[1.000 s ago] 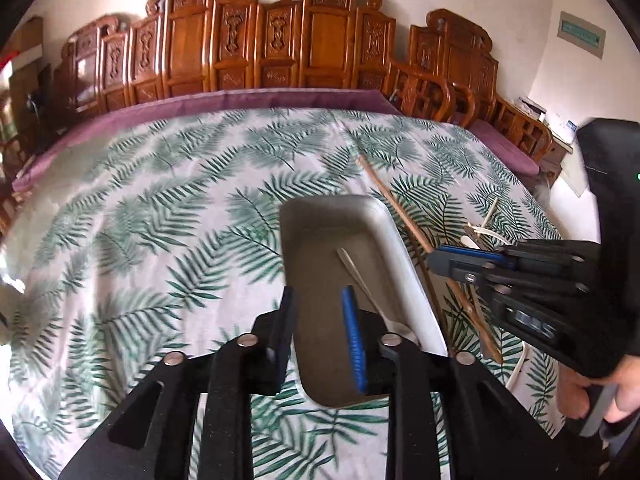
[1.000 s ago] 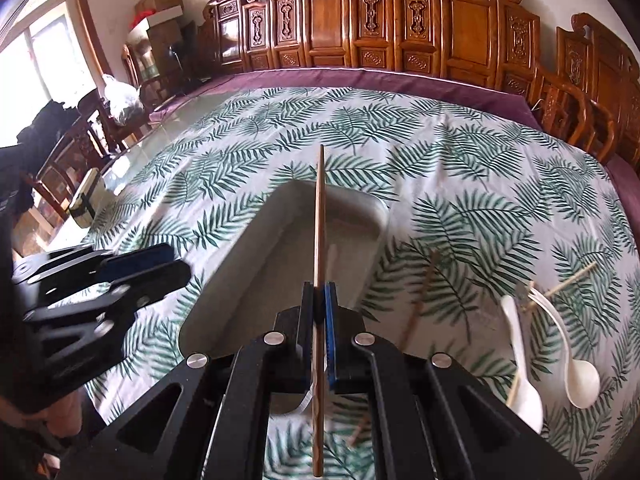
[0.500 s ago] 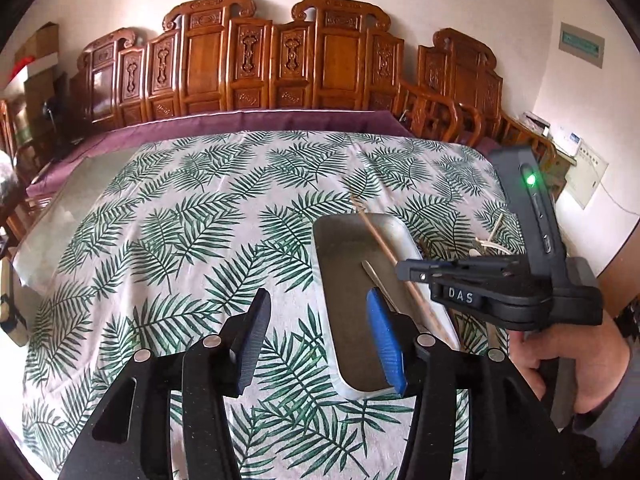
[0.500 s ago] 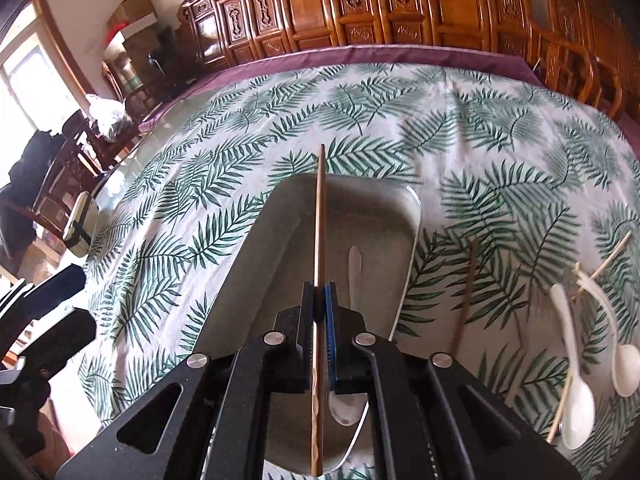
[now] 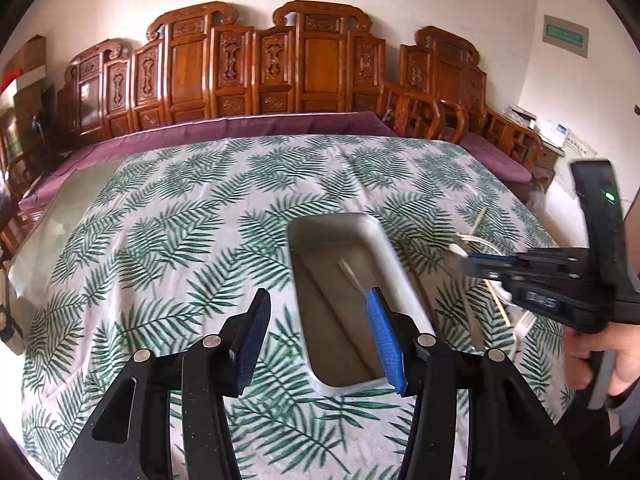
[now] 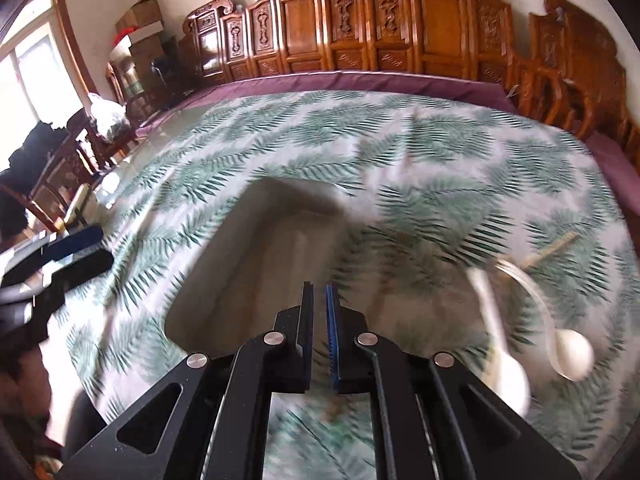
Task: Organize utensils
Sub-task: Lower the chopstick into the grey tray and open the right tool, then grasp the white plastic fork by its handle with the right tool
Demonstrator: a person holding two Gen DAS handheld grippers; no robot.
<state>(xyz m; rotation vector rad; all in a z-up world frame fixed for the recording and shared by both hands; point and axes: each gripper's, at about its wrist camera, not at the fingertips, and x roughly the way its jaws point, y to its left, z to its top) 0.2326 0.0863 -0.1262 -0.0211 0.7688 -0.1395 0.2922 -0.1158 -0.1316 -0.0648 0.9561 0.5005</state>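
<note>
A grey metal tray (image 5: 382,248) lies on the fern-print tablecloth; it also shows blurred in the right wrist view (image 6: 224,280). In it lie a spoon (image 5: 352,276) and a wooden chopstick (image 5: 340,316). My left gripper (image 5: 318,340) is open and empty, above the tray's near left edge. My right gripper (image 6: 318,312) has its jaws nearly closed with nothing between them; it also shows in the left wrist view (image 5: 476,260), right of the tray. Two white spoons (image 6: 508,360) and a chopstick (image 6: 556,246) lie on the cloth to the right.
More loose utensils (image 5: 496,304) lie right of the tray in the left wrist view. Carved wooden chairs (image 5: 312,72) line the far side of the table. The cloth (image 5: 160,240) left of the tray is bare. The right wrist view is motion-blurred.
My right gripper has let go of the chopstick, which now lies in the tray, and has swung away to the right. My left gripper has opened wider.
</note>
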